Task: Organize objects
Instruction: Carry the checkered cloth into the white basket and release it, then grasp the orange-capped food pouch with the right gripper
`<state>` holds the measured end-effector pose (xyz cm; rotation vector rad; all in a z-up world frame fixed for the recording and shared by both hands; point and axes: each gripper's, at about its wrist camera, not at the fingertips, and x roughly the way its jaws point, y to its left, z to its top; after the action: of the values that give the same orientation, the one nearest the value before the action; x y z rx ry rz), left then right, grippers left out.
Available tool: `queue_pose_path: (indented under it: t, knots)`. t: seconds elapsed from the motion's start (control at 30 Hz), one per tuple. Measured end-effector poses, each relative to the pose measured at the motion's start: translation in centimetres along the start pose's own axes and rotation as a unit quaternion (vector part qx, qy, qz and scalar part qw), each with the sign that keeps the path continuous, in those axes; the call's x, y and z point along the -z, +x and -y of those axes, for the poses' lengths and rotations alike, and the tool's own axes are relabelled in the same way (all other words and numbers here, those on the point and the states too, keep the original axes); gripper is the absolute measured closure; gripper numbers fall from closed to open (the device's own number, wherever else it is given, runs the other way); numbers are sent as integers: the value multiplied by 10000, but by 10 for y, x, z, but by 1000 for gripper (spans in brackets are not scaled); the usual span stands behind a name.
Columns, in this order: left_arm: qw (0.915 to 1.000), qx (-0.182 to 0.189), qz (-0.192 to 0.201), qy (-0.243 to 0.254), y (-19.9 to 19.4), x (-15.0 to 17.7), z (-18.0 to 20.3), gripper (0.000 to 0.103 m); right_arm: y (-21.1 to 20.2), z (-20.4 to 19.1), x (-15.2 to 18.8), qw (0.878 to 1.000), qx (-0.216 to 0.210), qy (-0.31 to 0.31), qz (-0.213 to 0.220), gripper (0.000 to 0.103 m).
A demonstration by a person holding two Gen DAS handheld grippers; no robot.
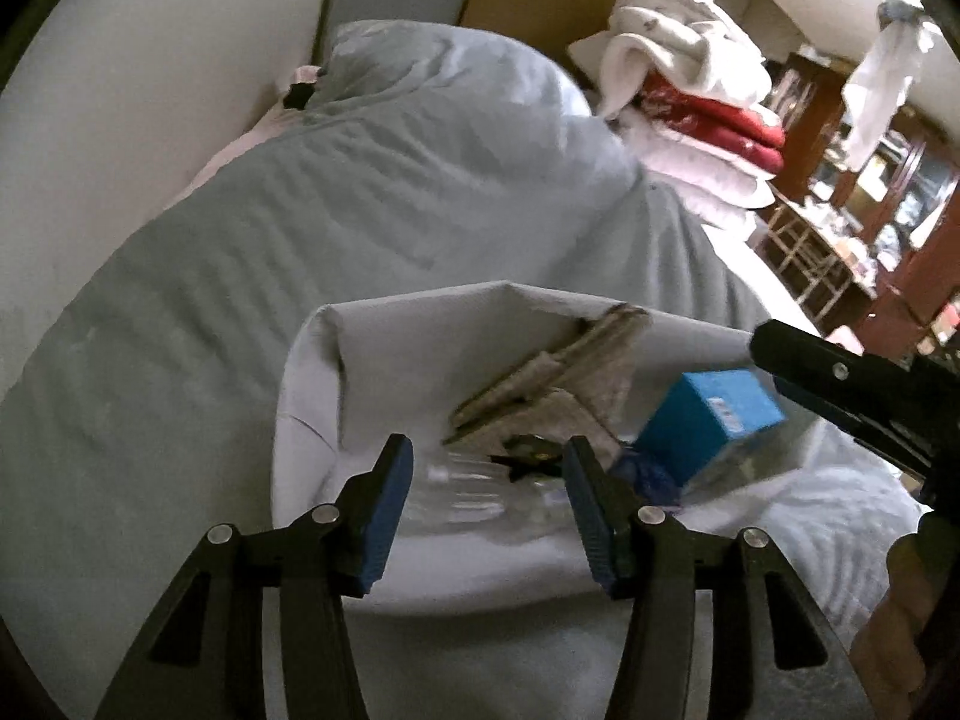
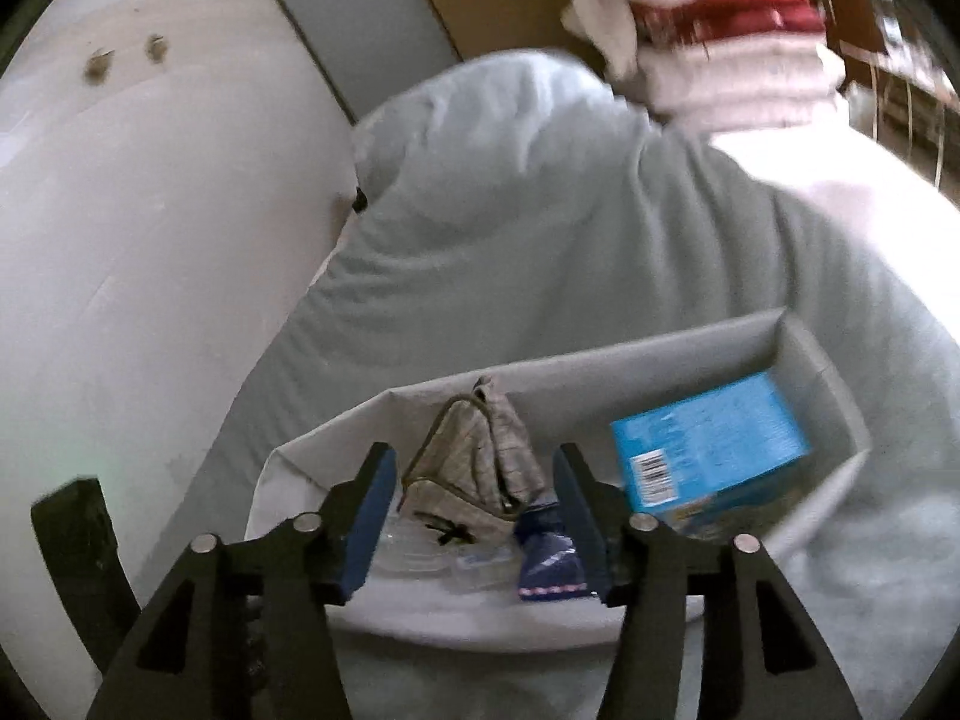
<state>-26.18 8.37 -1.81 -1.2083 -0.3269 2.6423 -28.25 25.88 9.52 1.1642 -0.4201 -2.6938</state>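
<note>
A grey fabric storage bin [image 1: 420,324] [image 2: 600,360] sits on the bed. Inside it lie a blue box [image 1: 708,420] [image 2: 714,438], a folded checked cloth [image 1: 558,378] [image 2: 504,450], a clear plastic bottle [image 1: 474,492] [image 2: 420,552] and a dark blue pouch [image 2: 549,558]. My left gripper [image 1: 487,510] is open and empty just above the bin's near rim. My right gripper [image 2: 474,516] is open and empty over the bin; it shows in the left wrist view [image 1: 852,390] at the right, close to the blue box.
A grey-blue duvet [image 1: 360,192] [image 2: 540,210] is bunched behind the bin against a white wall [image 1: 120,90]. Folded white and red bedding [image 1: 690,90] [image 2: 720,30] is stacked at the back right. Wooden shelves [image 1: 870,210] stand at the far right.
</note>
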Motion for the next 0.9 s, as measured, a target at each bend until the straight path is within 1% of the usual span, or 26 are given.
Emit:
queue_pose_path:
  t: [0.07,0.17,0.23,0.27,0.33,0.47,0.57,0.67,0.73,0.83,0.87,0.9]
  knots:
    - [9999,102,68,83,-6,3,5,51,-12,-1,6,9999,30,-152,-6,48]
    - [9996,180,139,189,-15,6,11,51,-30,3,21,9991,-86,-372,-175,48]
    - [9994,239,160,210,-19,5,12,51,-45,8,33,9984,-182,-432,-303,48]
    - [9993,246,162,225,-22,5,13,51,-46,8,33,9982,-208,-432,-356,48]
    - [9992,220,180,274,-27,4,16,51,-56,16,48,9973,-279,-408,-551,48]
    - [9989,66,246,388,-46,1,29,51,-69,24,61,9946,-447,-338,-874,48]
    - [9987,-10,215,461,-58,4,37,51,-70,25,68,9926,-408,-244,-1115,48]
    - [9991,45,138,397,-65,14,37,48,-71,27,74,9906,-314,-153,-1321,48]
    - [9992,59,89,373,-67,25,33,48,-71,29,77,9887,-259,-87,-1472,48]
    - [9996,-38,-59,259,-63,44,24,48,-70,33,87,9851,-207,64,-1706,48]
    - [9997,-41,-135,186,-60,50,20,48,-69,34,92,9825,-268,136,-1841,48]
    - [9997,-45,-205,140,-57,55,17,48,-69,34,95,9814,-342,139,-1883,48]
